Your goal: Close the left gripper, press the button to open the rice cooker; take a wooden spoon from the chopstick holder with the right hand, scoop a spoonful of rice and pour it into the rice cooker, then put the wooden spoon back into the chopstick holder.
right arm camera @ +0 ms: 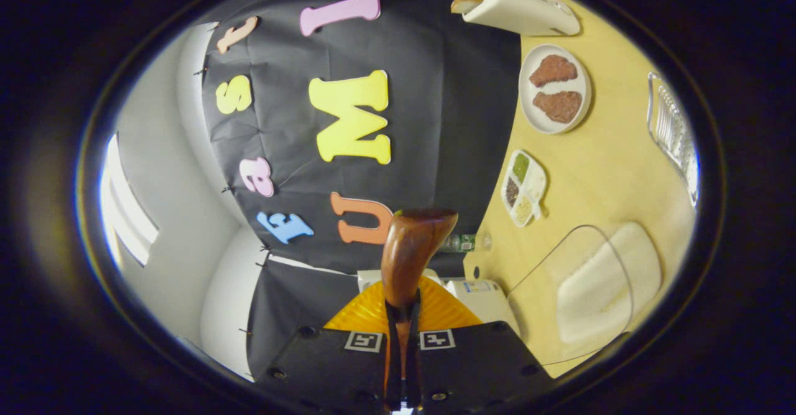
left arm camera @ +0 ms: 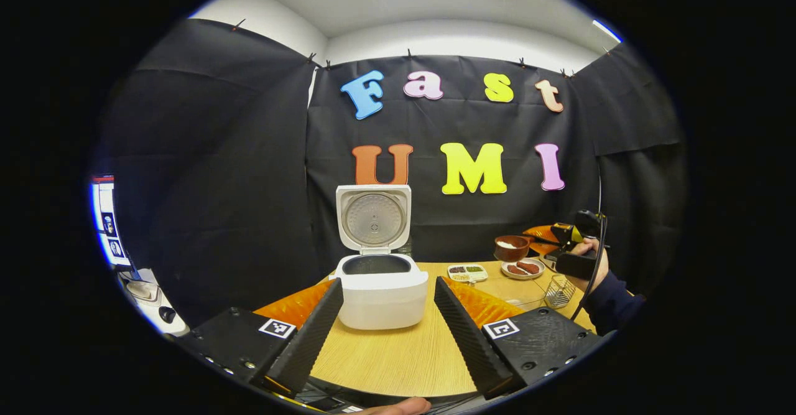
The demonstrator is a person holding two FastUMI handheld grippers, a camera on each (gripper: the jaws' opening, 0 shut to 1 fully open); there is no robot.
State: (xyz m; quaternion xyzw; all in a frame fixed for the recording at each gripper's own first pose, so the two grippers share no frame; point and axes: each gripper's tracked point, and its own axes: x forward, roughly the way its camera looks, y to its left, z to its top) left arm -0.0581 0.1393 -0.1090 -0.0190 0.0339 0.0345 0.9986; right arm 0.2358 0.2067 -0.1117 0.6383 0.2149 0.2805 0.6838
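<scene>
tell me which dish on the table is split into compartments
The small rectangular white tray, holding separate green, dark and pale fillings. The round plate is undivided, carrying two brown patties.

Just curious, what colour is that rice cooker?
White, with a silvery inner lid; the rice cooker shows best in the left gripper view.

one rice cooker (left arm camera: 380,290), one wooden spoon (right arm camera: 407,250), two plates (right arm camera: 553,88)

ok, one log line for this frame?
rice cooker: lid open | left gripper: open, facing cooker | right gripper: shut on wooden spoon | rice container: on table
</scene>
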